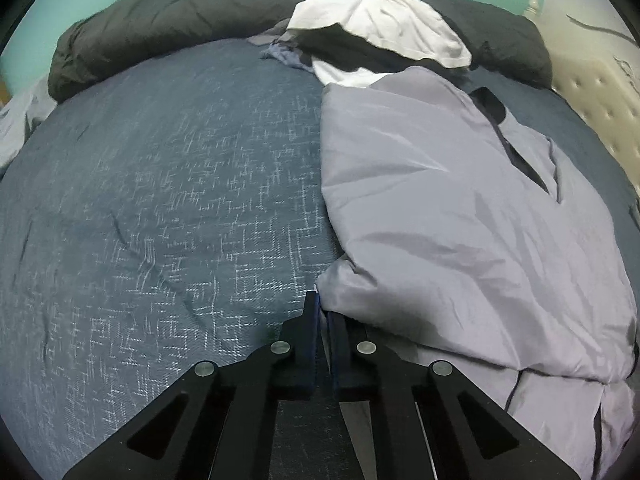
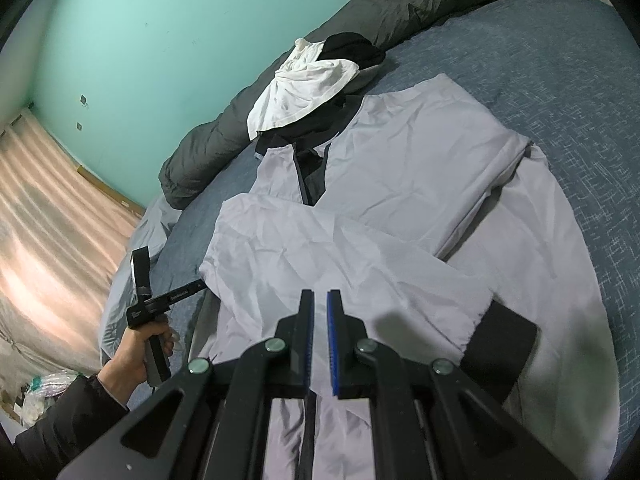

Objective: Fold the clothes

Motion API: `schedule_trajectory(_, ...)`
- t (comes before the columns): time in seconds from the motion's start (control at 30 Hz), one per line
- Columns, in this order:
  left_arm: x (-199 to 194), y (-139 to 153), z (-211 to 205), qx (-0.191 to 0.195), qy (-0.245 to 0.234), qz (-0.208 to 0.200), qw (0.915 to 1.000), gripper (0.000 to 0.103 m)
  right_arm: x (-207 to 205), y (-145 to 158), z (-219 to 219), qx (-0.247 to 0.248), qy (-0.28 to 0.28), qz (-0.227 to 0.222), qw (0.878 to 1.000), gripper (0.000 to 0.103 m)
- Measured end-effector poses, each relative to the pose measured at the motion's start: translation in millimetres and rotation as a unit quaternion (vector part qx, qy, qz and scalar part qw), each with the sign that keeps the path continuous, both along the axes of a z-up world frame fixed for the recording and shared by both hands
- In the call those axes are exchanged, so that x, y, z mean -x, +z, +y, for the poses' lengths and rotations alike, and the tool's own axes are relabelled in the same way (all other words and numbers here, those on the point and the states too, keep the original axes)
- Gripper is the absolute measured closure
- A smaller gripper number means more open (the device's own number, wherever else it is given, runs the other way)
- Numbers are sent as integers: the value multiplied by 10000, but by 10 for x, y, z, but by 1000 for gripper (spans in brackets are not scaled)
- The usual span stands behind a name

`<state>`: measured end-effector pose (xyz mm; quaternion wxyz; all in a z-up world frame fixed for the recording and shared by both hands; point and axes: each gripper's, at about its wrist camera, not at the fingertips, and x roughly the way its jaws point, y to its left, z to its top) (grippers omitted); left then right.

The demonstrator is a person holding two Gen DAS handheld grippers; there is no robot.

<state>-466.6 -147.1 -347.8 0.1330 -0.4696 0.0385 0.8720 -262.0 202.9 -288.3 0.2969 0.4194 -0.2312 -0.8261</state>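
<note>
- Left wrist view: left gripper [image 1: 323, 312] is seen with its fingers together, clamped on the near folded edge of the lilac jacket [image 1: 452, 216]; fabric is pinched between the blue pads.
- The jacket is laid on the blue bedspread [image 1: 160, 200], filling the frame from 1 to 5 o'clock; its dark-lined neck slit [image 1: 516, 148] sits at 2 o'clock.
- A white garment [image 1: 384, 28] is heaped at 12 o'clock on dark clothes, against the rolled dark duvet [image 1: 168, 24]. It should be kept out of the fold path.
- Judgement: only a thin bite of the edge is held. The pull should be kept low and slow so the slick cloth is not slipped out.
- Right wrist view: right gripper [image 2: 320, 300] is held over the jacket with its fingers nearly together; nothing is seen between the pads.
- The folded-over sleeve is laid across the body, its black cuff [image 2: 500, 352] at 4 o'clock.
- The left gripper [image 2: 200, 285] is seen at 9 o'clock, tips at the jacket's side edge, held by the person's hand [image 2: 140, 356].
- Judgement: before the fold is carried over, the right gripper should be opened and set on the matching edge nearer the hem, so both corners are lifted level and the sleeve is not dragged off.
</note>
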Motion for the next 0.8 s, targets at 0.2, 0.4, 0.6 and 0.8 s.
schedule_trajectory(0.2, 3, -31, -144, 57, 275, -41, 9996, 100, 15, -30, -15, 16, 75, -79, 9999, 97)
schedule_trajectory(0.4, 19, -11, -299, 299, 573, -34, 9979, 103, 26, -74, -39, -80, 105, -195, 9997, 90)
schedule_trajectory(0.6, -94, 51, -289, -177, 3, -75, 9998, 103, 33, -106, -66, -71, 140, -242, 9996, 76)
schedule_trajectory(0.8, -93, -79, -213, -557, -225, -376, 9975, 99, 32, -92, -70, -51, 142, -206, 9997, 76)
